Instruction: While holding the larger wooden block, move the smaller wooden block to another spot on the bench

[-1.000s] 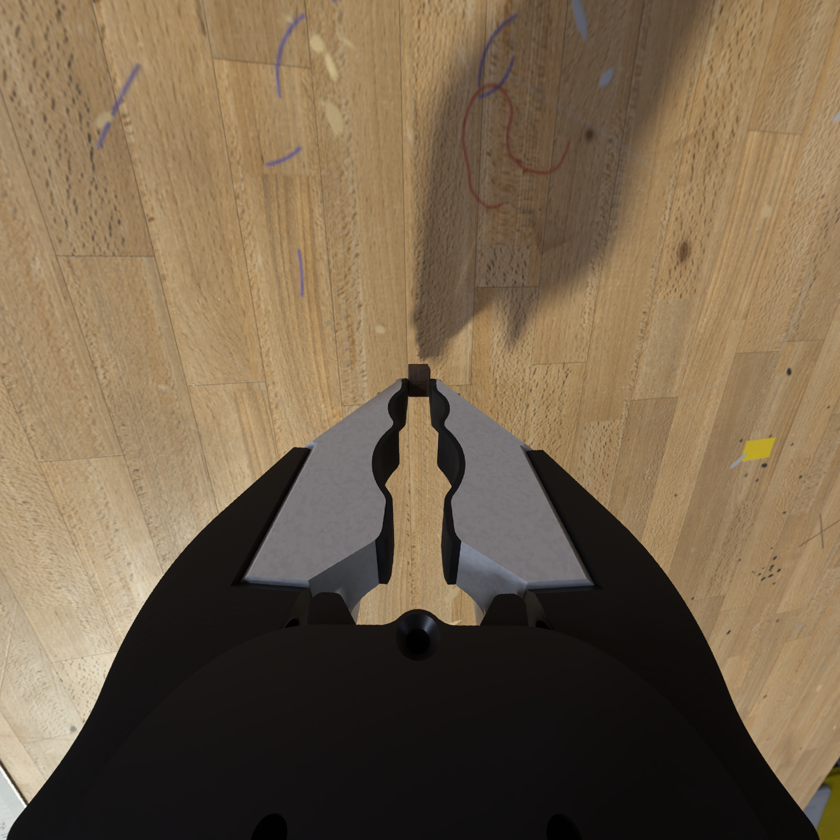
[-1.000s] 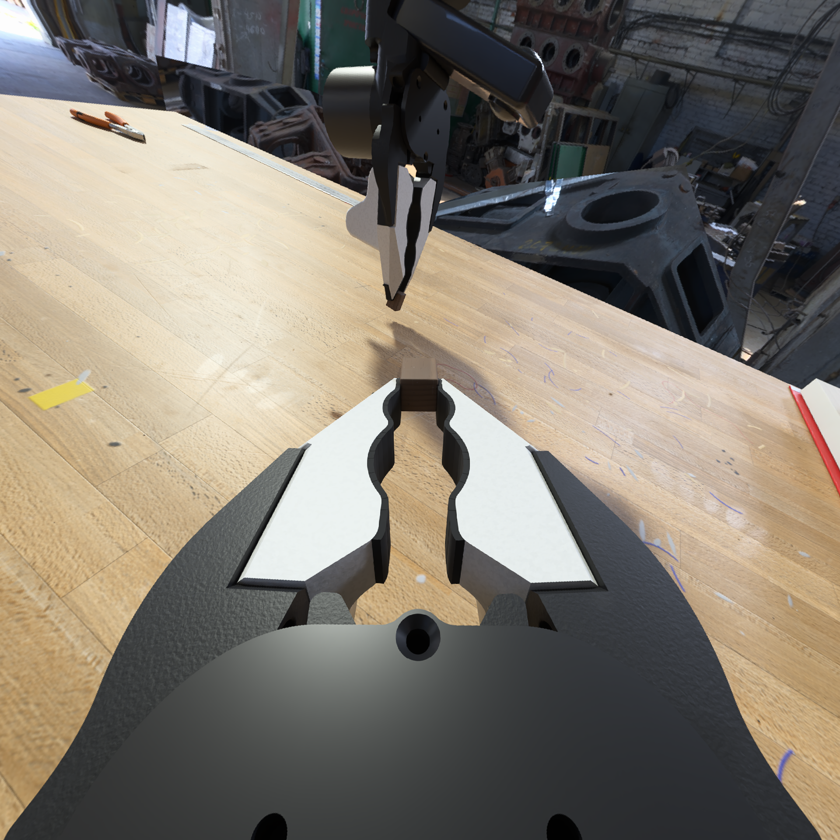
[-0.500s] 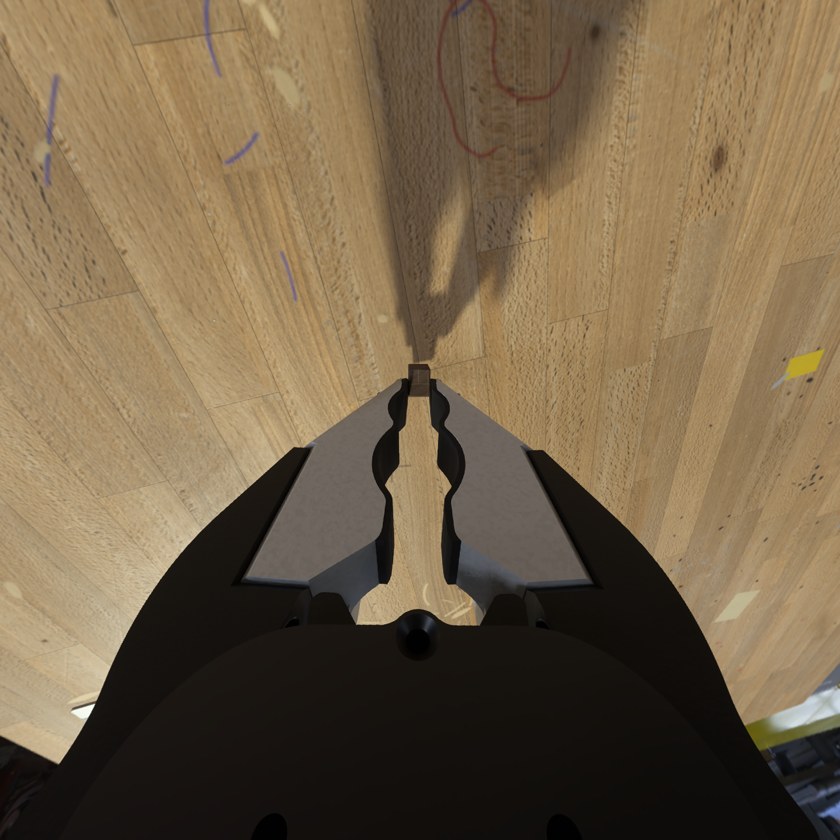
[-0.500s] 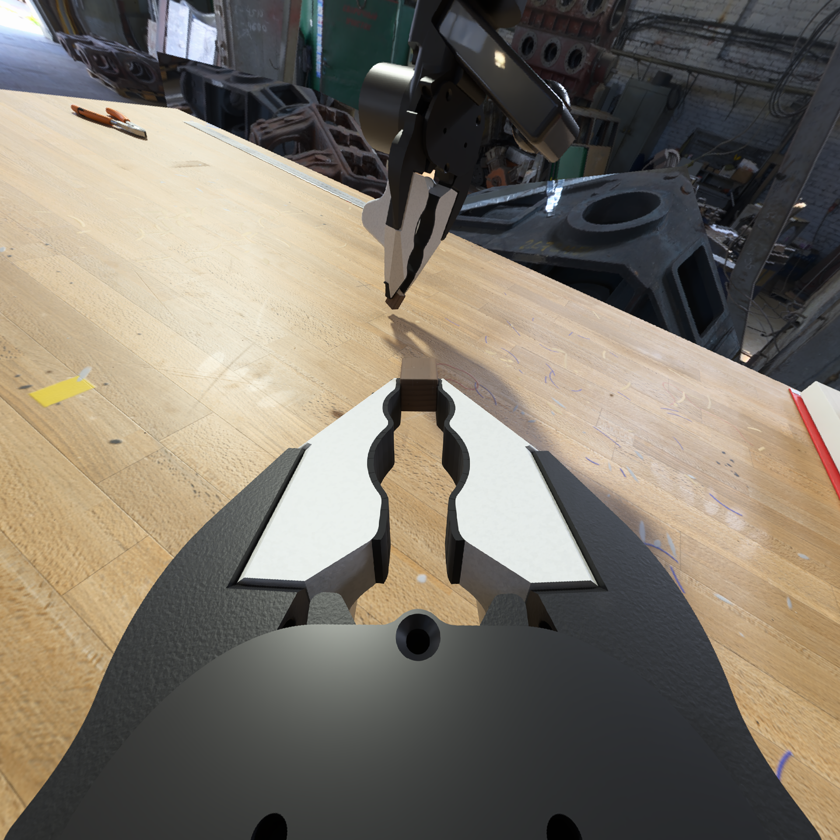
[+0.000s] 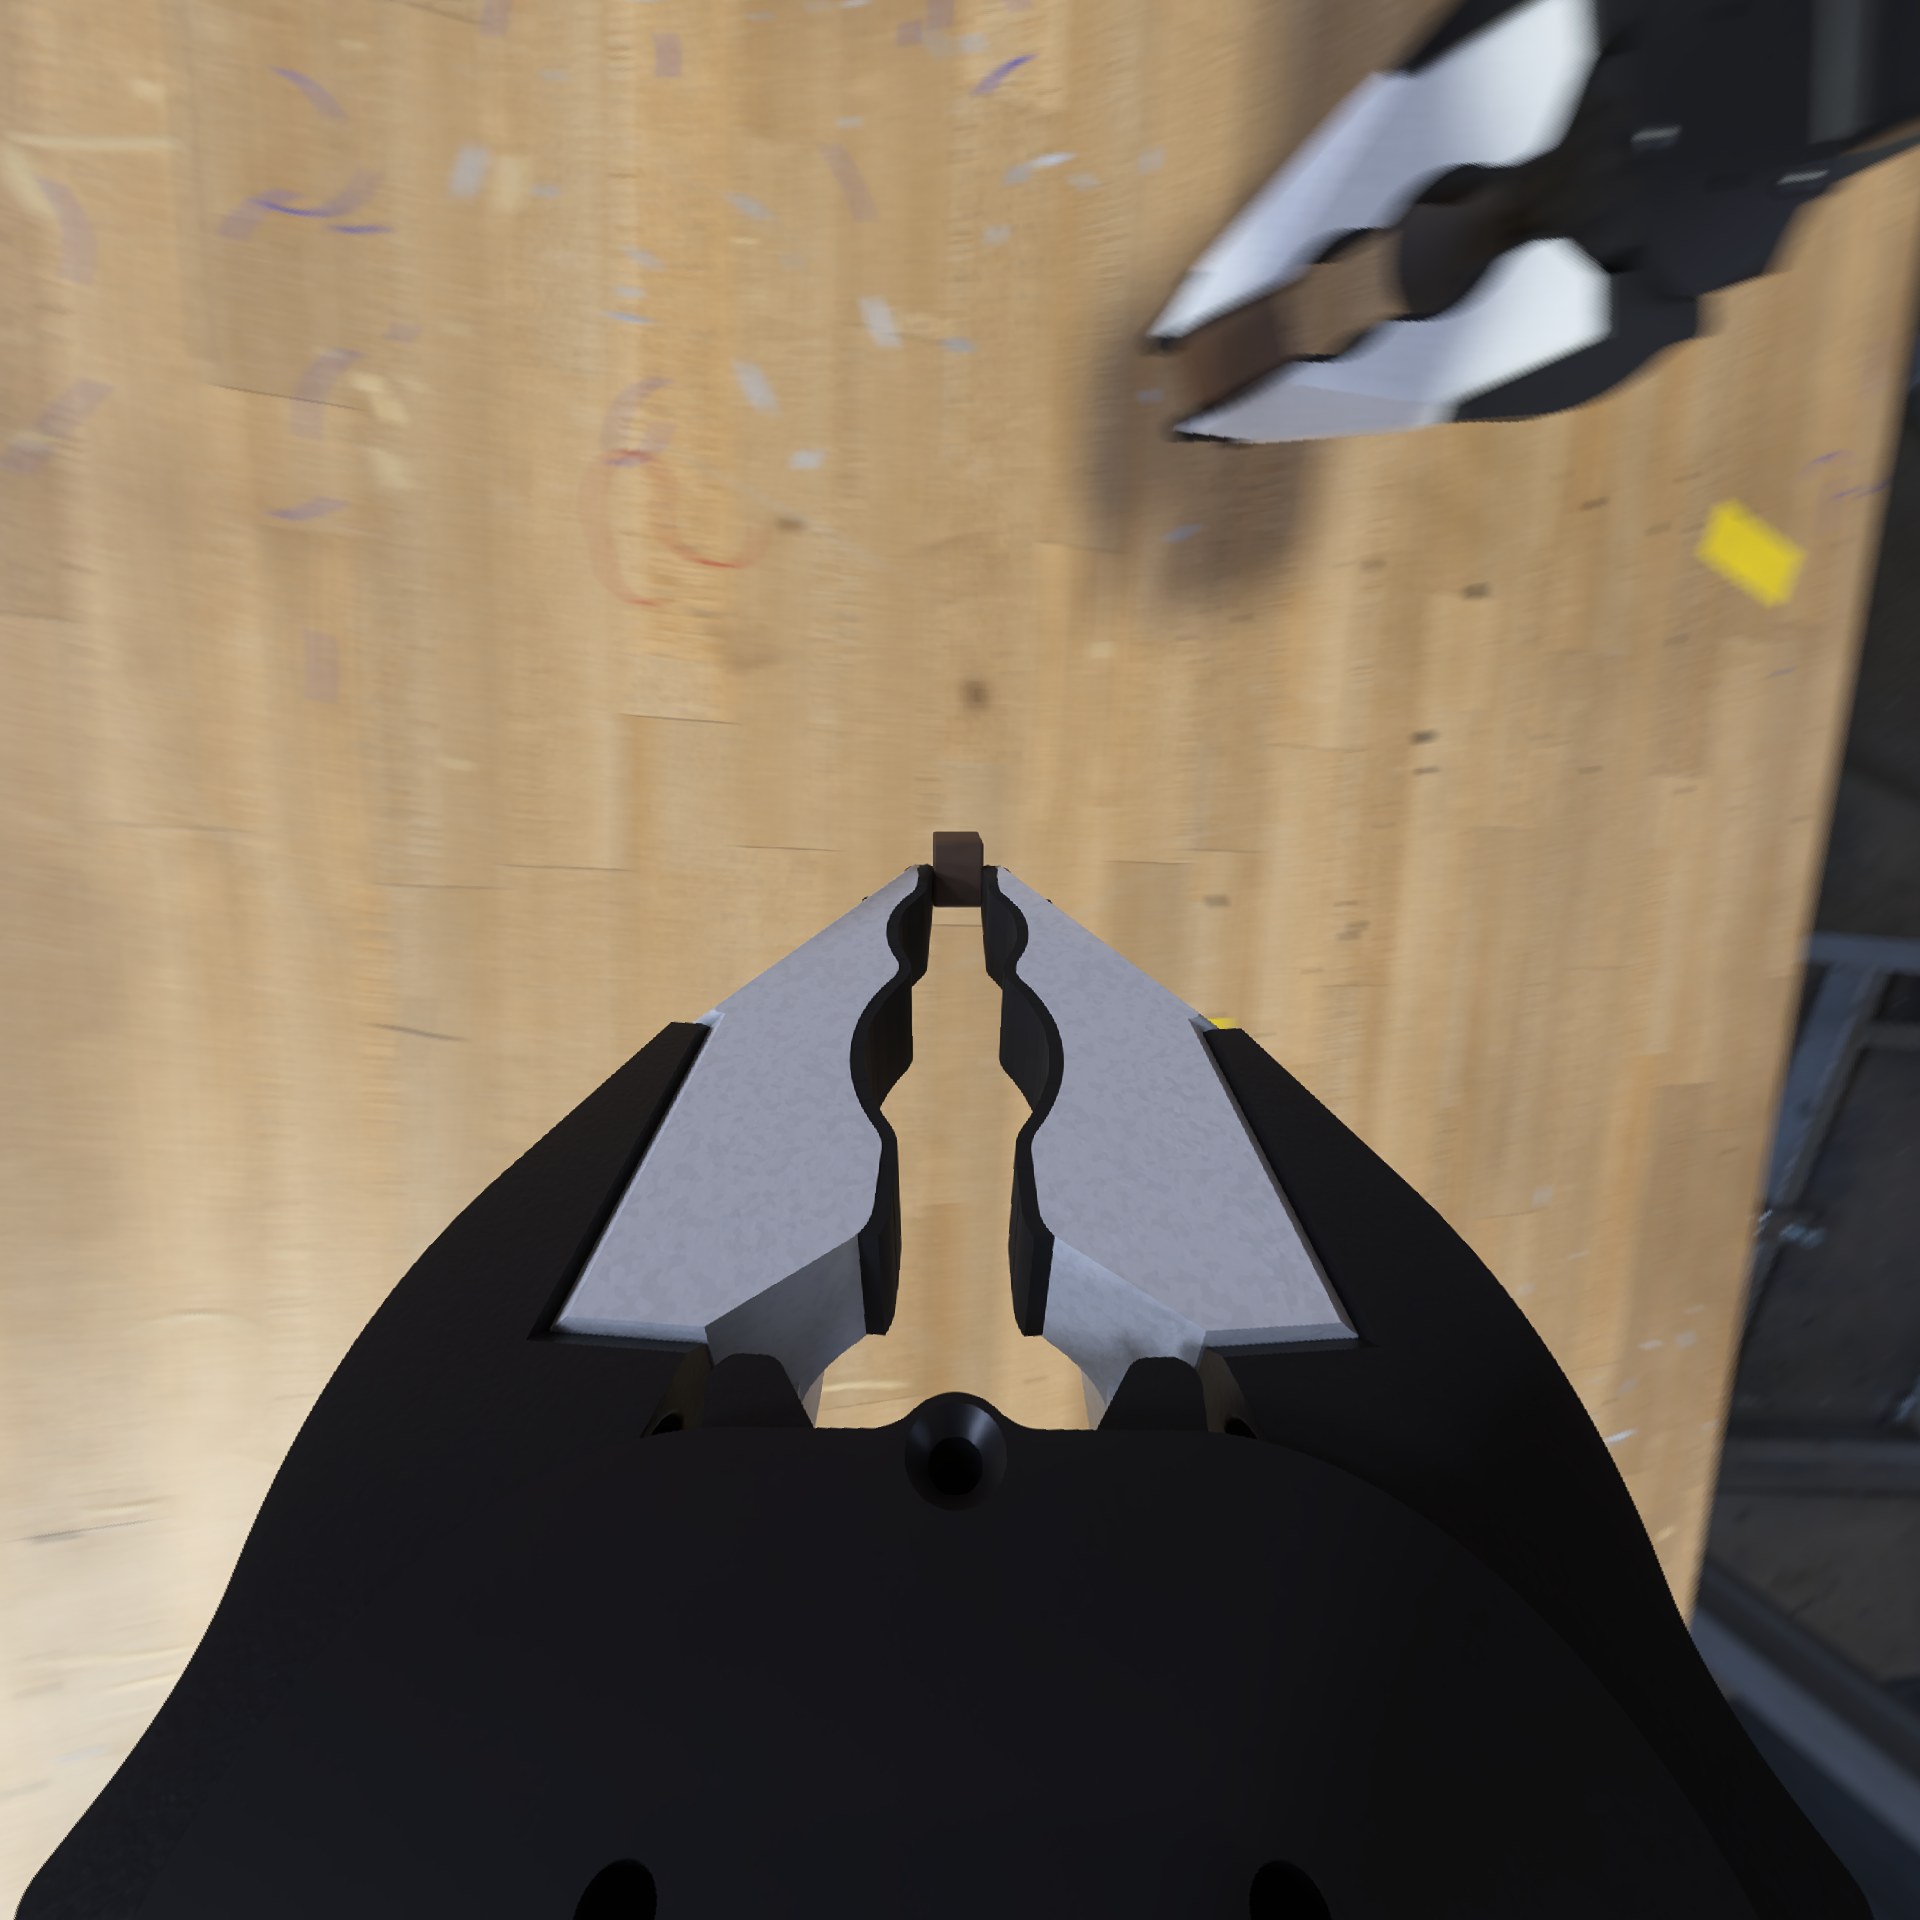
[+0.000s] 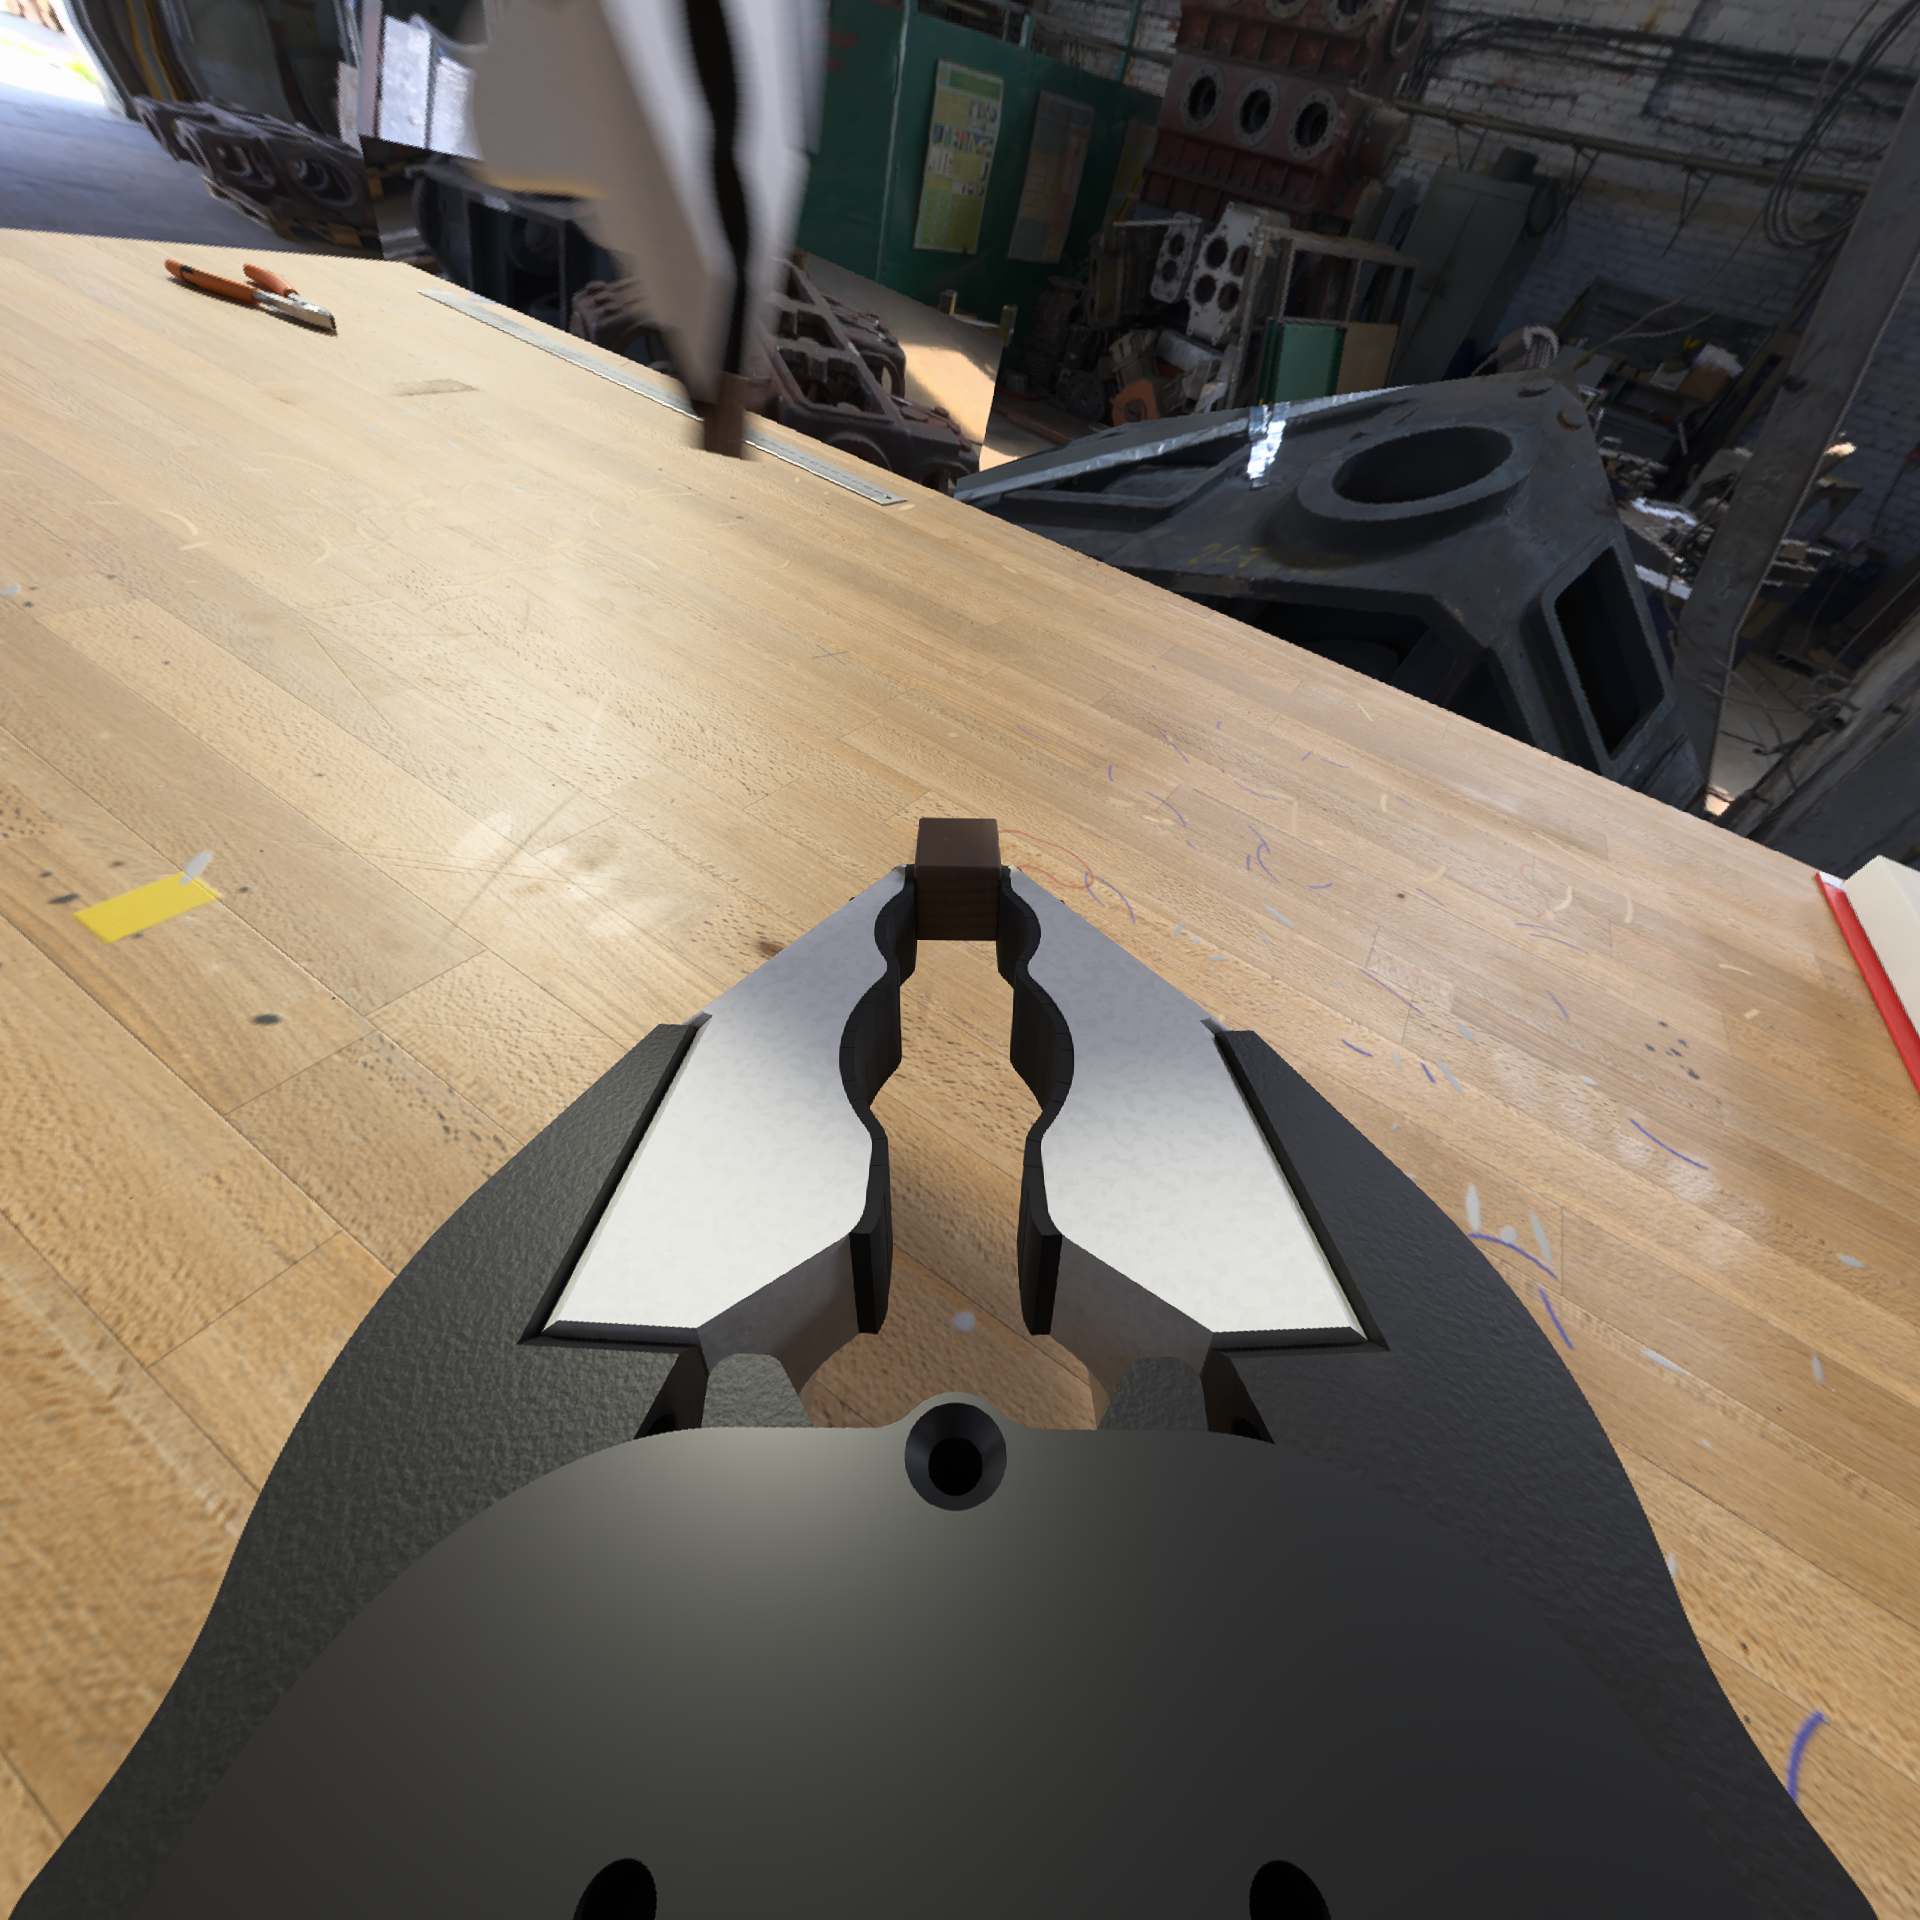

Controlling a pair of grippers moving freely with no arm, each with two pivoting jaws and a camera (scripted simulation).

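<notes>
My left gripper (image 5: pixel 957 896) is shut on the smaller wooden block (image 5: pixel 957 868), a small dark brown cube held high above the wooden bench (image 5: pixel 520 727). It shows blurred at the top of the right wrist view (image 6: pixel 730 400), with the small block (image 6: pixel 727 421) at its tips. My right gripper (image 6: pixel 957 899) is shut on the larger wooden block (image 6: pixel 957 878), a dark brown cube held just above the bench. The right gripper shows blurred at the upper right of the left wrist view (image 5: pixel 1179 384), with the larger block (image 5: pixel 1226 358) between its tips.
A yellow tape patch (image 6: pixel 145 906) lies left on the bench. An orange-handled tool (image 6: pixel 249 294) and a metal ruler (image 6: pixel 665 400) lie along the far edge. A red-edged white sheet (image 6: pixel 1881 935) sits at the right edge. Dark machinery (image 6: pixel 1403 540) stands beyond the bench.
My left gripper has risen and swung away to the left with the small block, still shut on it. My right gripper has held still with the larger block.
</notes>
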